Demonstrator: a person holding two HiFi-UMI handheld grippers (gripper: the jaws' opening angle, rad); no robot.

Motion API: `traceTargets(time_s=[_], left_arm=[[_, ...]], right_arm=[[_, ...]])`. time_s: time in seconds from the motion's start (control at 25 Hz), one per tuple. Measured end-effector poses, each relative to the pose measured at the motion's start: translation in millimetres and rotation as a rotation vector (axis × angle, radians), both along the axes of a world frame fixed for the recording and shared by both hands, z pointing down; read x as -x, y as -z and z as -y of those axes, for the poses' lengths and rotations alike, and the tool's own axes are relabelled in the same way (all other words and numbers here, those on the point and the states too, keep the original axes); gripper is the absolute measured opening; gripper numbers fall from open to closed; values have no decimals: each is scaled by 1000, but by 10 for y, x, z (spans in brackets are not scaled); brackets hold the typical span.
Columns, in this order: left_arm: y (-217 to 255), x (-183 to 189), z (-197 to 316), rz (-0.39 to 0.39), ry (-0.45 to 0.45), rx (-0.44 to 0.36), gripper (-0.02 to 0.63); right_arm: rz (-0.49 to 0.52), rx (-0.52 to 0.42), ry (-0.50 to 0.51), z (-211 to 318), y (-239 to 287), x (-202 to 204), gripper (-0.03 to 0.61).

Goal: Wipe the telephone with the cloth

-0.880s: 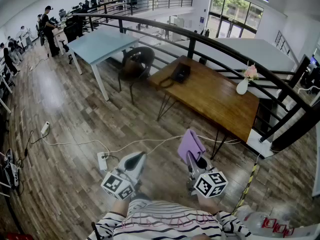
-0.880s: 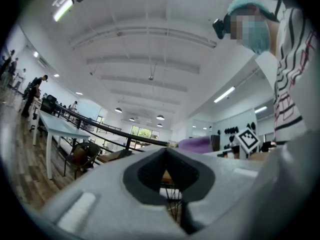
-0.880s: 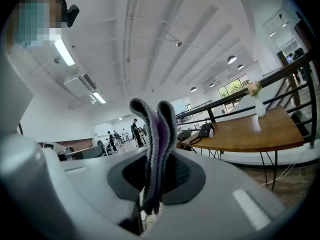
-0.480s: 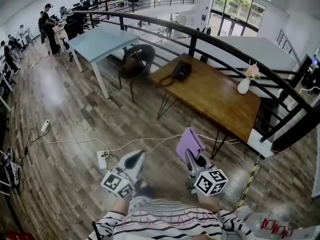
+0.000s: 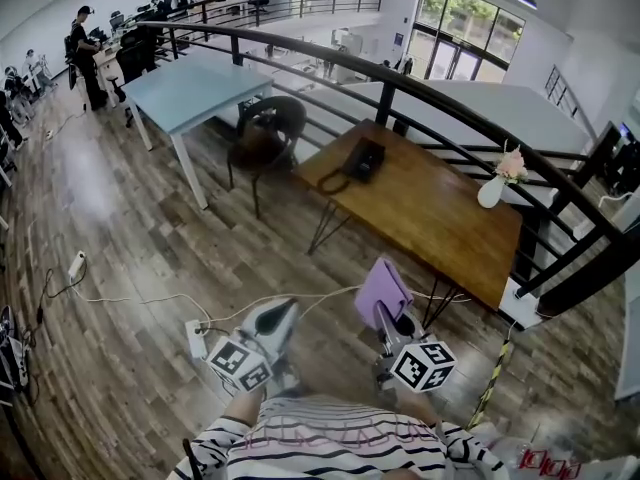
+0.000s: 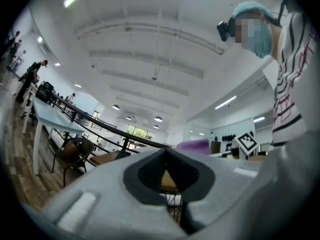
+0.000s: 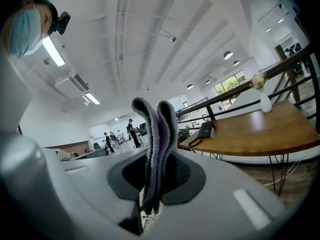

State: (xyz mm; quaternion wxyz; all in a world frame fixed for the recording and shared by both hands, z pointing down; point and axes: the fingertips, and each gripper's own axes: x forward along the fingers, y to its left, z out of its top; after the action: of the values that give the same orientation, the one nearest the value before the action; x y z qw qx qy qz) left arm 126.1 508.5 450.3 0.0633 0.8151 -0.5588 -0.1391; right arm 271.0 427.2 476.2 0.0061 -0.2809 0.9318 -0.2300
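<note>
Black telephone [image 5: 362,158] on wooden table [image 5: 440,223], purple cloth [image 5: 381,290] in right tool [image 5: 385,316].

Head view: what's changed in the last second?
The view has crept toward the table, so the telephone sits slightly lower and larger. Nothing was taken or released: the right gripper still holds the cloth, and the left gripper stays shut and empty.
</note>
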Motion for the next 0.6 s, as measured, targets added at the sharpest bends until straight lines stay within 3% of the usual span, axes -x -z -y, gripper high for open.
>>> traceTargets(time_s=[0.6], left_arm=[[-24,1247,1351,-1,-111,52,2]], right_arm=[[14,27,-93,1223,18,1173,37]])
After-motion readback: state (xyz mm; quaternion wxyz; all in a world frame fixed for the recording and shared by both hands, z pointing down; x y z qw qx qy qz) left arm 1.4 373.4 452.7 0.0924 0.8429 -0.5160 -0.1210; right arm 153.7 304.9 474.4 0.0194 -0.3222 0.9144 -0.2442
